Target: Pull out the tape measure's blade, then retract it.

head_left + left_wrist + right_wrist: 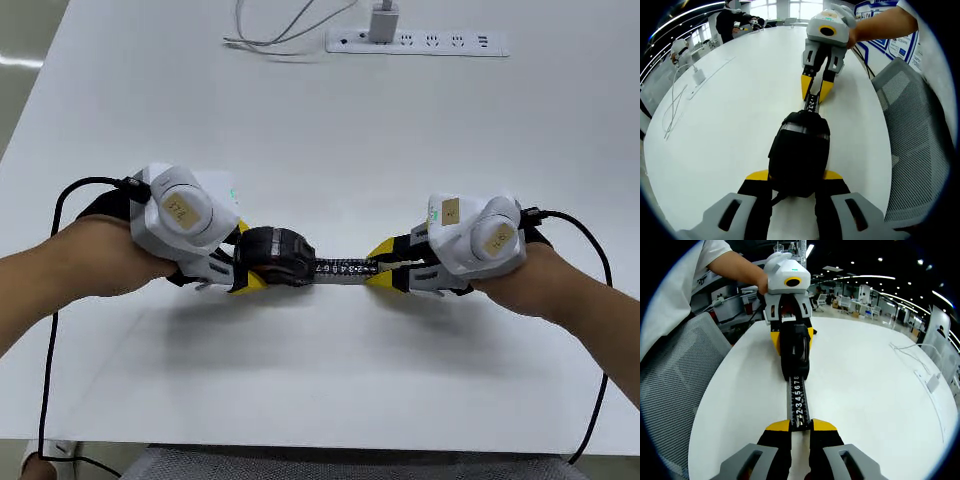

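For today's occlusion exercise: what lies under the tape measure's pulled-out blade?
Bare white table runs beneath the blade, between the black case and the right gripper. The blade's tip is hidden between that gripper's jaws.

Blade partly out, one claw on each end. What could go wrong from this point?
1. The right claw pinches only the very end of the blade. If that grip slips, the blade may snap back into the tape measure case.
2. The left claw grips the case near its back end, so a harder pull might twist it or tug it free.
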### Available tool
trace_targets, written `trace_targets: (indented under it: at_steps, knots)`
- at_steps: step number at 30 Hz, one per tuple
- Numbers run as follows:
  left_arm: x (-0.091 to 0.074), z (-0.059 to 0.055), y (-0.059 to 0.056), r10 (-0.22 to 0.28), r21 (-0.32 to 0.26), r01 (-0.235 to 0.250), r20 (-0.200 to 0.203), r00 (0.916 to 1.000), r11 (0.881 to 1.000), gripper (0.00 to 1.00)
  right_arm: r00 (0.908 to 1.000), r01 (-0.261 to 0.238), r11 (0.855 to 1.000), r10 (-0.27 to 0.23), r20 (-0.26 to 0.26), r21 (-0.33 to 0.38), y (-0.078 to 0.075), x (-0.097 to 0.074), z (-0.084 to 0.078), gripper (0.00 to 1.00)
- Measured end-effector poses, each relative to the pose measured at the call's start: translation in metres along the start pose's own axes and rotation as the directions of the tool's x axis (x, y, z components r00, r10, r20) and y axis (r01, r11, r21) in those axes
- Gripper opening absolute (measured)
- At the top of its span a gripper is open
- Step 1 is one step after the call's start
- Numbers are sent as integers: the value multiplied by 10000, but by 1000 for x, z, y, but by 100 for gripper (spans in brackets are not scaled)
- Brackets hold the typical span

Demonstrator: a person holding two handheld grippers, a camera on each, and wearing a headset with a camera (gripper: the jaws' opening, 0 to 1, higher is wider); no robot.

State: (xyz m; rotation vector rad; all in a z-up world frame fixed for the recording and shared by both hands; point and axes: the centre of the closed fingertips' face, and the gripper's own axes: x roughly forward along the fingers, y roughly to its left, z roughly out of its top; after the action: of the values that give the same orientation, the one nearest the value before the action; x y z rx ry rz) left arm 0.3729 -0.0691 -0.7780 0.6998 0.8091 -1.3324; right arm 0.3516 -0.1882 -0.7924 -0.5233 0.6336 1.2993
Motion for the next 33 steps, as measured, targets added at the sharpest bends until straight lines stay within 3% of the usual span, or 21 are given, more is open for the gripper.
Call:
trace_targets:
  at_steps: [33]
  knots:
    - [-1, 0, -1, -7, 88, 7, -41, 10000, 10000, 28, 9967, 434, 9989, -422, -690, 159, 2, -40, -30, 8]
